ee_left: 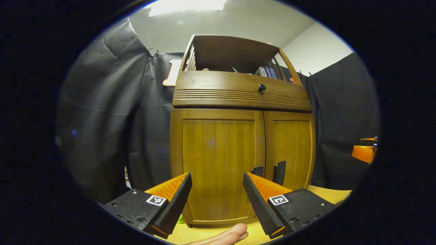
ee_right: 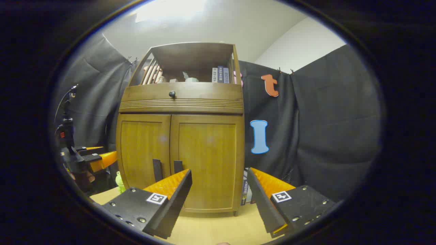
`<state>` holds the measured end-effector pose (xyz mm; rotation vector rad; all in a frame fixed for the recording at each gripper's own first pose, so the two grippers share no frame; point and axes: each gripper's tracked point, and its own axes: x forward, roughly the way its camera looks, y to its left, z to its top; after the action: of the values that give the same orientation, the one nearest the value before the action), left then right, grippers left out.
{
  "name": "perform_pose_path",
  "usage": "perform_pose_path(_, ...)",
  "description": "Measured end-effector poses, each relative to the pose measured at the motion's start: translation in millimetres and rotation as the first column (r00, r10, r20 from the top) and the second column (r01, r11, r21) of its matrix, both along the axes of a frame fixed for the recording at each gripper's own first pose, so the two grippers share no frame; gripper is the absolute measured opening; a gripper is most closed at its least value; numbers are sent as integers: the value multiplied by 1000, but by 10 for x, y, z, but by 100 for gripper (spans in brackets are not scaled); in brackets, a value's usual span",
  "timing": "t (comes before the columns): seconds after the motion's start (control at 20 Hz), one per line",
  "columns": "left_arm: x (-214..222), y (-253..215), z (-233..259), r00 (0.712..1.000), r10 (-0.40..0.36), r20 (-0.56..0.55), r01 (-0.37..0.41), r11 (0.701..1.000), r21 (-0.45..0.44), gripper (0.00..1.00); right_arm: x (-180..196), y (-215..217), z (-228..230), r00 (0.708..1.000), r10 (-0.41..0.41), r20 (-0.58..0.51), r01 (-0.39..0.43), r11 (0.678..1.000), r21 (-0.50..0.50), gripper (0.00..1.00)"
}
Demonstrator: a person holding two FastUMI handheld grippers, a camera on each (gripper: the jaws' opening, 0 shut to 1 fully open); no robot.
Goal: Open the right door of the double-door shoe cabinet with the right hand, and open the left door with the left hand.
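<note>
Brown wooden double-door shoe cabinet (ee_right: 180, 149), both doors closed. Left gripper (ee_left: 217, 190) & right gripper (ee_right: 218, 189) spread wide, holding nothing. Dark door handles (ee_right: 167, 169) partly hidden behind fingers.

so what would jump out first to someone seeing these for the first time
The wooden shoe cabinet stands dead ahead, both doors shut, two dark handles side by side where the doors meet. In front of it the right gripper gapes open, and so does the left gripper.

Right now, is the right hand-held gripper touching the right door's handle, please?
Apart: in the right gripper view, the right hand-held gripper hangs open short of the right door handle.
</note>
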<state>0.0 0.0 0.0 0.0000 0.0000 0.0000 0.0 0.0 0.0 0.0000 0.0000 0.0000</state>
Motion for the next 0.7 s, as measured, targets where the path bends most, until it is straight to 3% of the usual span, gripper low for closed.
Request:
perform_pose_path(0.3,20,4,-7,1000,7,-2,-7,1000,4,94,20,97,-44,1000,5,2,-5,997,-77,94)
perform_pose_path(0.35,22,2,-3,1000,7,-2,-7,1000,5,94,38,94,-64,1000,-2,3,2,996,-89,99)
perform_pose_path(0.4,24,-1,-8,1000,6,-1,-6,1000,5,94,54,110,-87,1000,-4,-3,4,996,-93,96)
perform_pose_path(0.7,31,17,0,1000,10,1,-10,1000,1,94,235,232,-220,999,17,-35,-18,999,-29,94)
